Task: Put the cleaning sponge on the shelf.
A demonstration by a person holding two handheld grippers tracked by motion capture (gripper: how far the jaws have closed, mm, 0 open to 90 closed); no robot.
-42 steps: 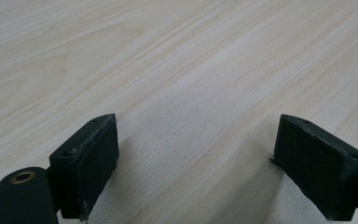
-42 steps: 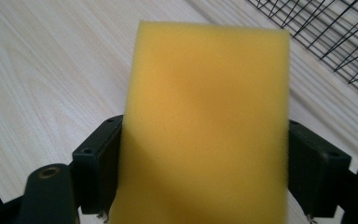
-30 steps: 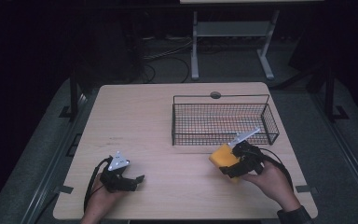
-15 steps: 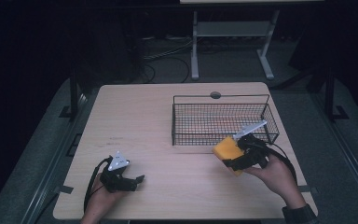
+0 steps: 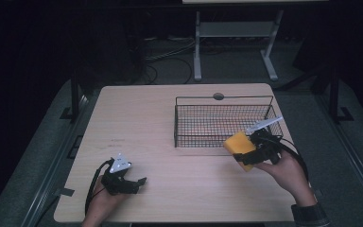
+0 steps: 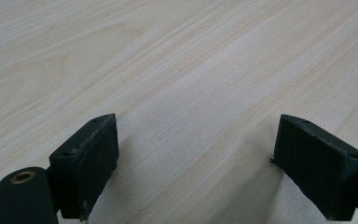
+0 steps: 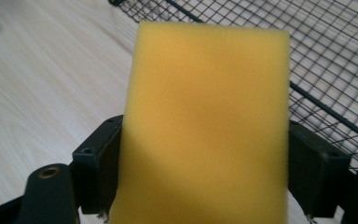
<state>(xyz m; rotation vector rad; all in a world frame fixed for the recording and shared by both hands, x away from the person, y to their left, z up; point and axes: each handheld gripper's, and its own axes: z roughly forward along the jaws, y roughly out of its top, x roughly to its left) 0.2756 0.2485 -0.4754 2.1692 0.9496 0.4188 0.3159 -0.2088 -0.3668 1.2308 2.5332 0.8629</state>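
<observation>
My right gripper (image 5: 244,152) is shut on a yellow sponge (image 5: 238,144), held just off the table at the front right corner of the black wire basket (image 5: 182,120). In the right gripper view the yellow sponge (image 7: 205,126) stands upright between the two black pads (image 7: 95,172), with the wire basket (image 7: 335,60) close behind it. My left gripper (image 5: 139,182) rests near the front left of the wooden table (image 5: 137,118), open. In the left gripper view its pads (image 6: 91,158) stand wide apart over the bare table (image 6: 177,70).
The basket stands on the right half of the table, and its floor looks bare. A round cable hole (image 5: 218,96) sits at the table's far edge. Beyond the table are a white stand (image 5: 231,33) and loose cables on the dark floor.
The right gripper has carried the sponge up and away from the person, closer to the basket's front right corner. The left gripper has stayed where it was.
</observation>
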